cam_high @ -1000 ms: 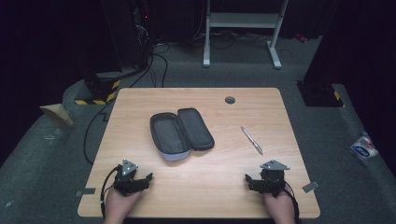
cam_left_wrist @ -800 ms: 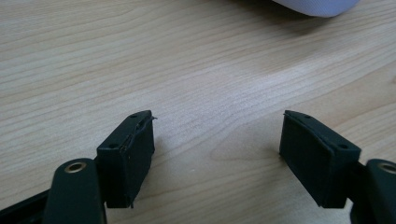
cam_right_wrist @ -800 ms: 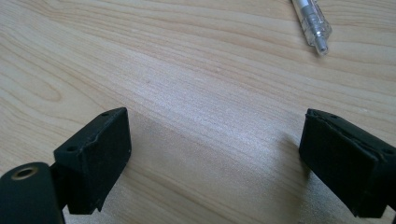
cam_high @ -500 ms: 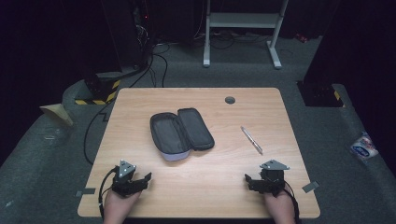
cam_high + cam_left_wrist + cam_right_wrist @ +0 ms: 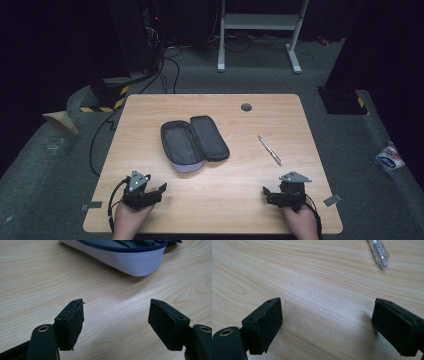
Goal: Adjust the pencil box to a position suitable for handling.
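Observation:
An open dark zip case [image 5: 194,142] with a pale outer shell lies at the table's middle; its near end [image 5: 125,260] shows at the top of the left gripper view. A clear pen [image 5: 269,150] lies to its right, and its tip [image 5: 378,251] appears at the top of the right gripper view. My left gripper [image 5: 159,191] rests at the front left, open [image 5: 116,315]; its jaws have just been closing a little, with nothing between them. My right gripper [image 5: 267,193] sits at the front right, open [image 5: 327,320] over bare wood.
The wooden table [image 5: 150,115] has a round dark grommet [image 5: 246,107] near its far edge. Beyond it are a white stand [image 5: 257,22], cables and yellow-black striped tape [image 5: 107,107] on the grey floor. A packet [image 5: 389,157] lies on the floor at right.

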`<state>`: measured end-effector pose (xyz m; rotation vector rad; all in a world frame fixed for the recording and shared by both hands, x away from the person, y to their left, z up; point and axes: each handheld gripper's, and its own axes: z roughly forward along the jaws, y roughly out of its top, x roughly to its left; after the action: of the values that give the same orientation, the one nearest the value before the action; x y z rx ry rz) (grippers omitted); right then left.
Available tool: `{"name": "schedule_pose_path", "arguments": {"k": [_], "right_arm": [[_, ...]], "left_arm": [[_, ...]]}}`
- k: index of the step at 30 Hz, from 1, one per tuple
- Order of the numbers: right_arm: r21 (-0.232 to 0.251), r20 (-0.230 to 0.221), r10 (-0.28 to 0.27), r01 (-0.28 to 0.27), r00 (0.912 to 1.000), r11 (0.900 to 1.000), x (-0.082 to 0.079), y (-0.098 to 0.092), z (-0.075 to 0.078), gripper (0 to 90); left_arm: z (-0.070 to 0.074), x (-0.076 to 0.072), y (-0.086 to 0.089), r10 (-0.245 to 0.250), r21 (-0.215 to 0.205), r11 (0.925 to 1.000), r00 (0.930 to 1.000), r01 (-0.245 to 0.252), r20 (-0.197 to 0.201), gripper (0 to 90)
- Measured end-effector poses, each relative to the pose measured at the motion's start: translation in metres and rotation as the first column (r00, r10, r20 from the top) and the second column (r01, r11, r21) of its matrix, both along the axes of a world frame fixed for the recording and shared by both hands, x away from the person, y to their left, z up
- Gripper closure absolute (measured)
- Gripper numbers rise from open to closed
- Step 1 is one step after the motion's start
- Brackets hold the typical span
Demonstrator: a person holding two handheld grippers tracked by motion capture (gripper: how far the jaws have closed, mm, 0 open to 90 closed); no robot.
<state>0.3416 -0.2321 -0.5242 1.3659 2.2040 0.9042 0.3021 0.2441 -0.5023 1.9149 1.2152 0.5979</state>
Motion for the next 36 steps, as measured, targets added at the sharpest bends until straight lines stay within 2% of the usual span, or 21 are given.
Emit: {"name": "schedule_pose_path", "arguments": {"k": [3,8,11,18,20,21,22,23,24,25,27,28,30,33,36], "right_arm": [[-0.016,0.004,-0.003,0.003,1.0,1.0,0.0,0.003,0.0,9.5],[-0.018,0.005,0.019,-0.019,0.9998,1.0,0.001,0.004,-0.001,8.7],[-0.016,0.001,0.015,-0.015,0.9999,1.0,0.001,0.005,-0.001,8.6],[-0.015,0.001,0.015,-0.015,0.9999,1.0,0.001,0.005,-0.001,8.5],[-0.014,-0.001,0.014,-0.014,0.9999,1.0,0.001,0.005,-0.001,8.5],[-0.014,0.0,0.014,-0.014,0.9999,1.0,0.001,0.005,-0.001,8.5],[-0.015,0.001,0.015,-0.015,0.9999,1.0,0.001,0.005,-0.001,8.5],[-0.014,0.0,0.014,-0.014,0.9999,1.0,0.001,0.005,-0.001,8.5],[-0.014,0.0,0.014,-0.014,0.9999,1.0,0.001,0.005,-0.001,8.5],[-0.014,0.001,0.017,-0.017,0.9999,1.0,0.002,0.005,-0.001,8.3],[-0.016,0.003,0.034,-0.034,0.9994,0.999,0.003,0.004,-0.001,8.1],[-0.015,0.001,0.036,-0.036,0.9993,0.999,0.004,0.004,-0.001,8.1],[-0.016,0.001,0.035,-0.035,0.9994,0.999,0.004,0.005,-0.001,8.0],[-0.014,0.0,0.028,-0.028,0.9996,1.0,0.003,0.005,-0.001,8.0],[-0.014,0.0,0.027,-0.027,0.9996,1.0,0.003,0.006,-0.001,7.9]], "left_arm": [[0.004,0.001,-0.005,-0.029,-0.015,0.9995,0.9993,0.029,0.025,28.8],[0.01,0.01,-0.014,-0.055,-0.007,0.9984,0.9971,0.056,0.052,28.8],[0.013,0.016,-0.019,-0.065,0.001,0.9979,0.9955,0.065,0.069,28.9],[0.022,0.034,-0.029,-0.101,0.001,0.9949,0.9905,0.101,0.094,29.2],[0.026,0.044,-0.036,-0.116,0.002,0.9932,0.9882,0.116,0.1,29.2],[0.027,0.047,-0.038,-0.119,-0.013,0.9926,0.9874,0.121,0.104,29.4],[0.027,0.047,-0.038,-0.119,-0.013,0.9926,0.9874,0.121,0.104,30.3],[0.028,0.056,-0.045,-0.13,-0.01,0.9912,0.9869,0.132,0.096,30.6],[0.028,0.056,-0.045,-0.13,-0.01,0.9912,0.9869,0.132,0.096,30.6],[0.029,0.064,-0.052,-0.132,0.031,0.9911,0.9873,0.13,0.089,29.8],[0.029,0.068,-0.055,-0.134,0.014,0.991,0.9879,0.133,0.079,28.5],[0.027,0.068,-0.056,-0.137,0.012,0.9905,0.9873,0.137,0.081,28.5],[0.023,0.069,-0.058,-0.15,0.037,0.9884,0.9864,0.148,0.067,29.1],[0.018,0.068,-0.056,-0.152,0.014,0.9884,0.9867,0.151,0.058,31.1],[0.015,0.067,-0.055,-0.158,0.032,0.9872,0.9859,0.156,0.055,33.8]]}}
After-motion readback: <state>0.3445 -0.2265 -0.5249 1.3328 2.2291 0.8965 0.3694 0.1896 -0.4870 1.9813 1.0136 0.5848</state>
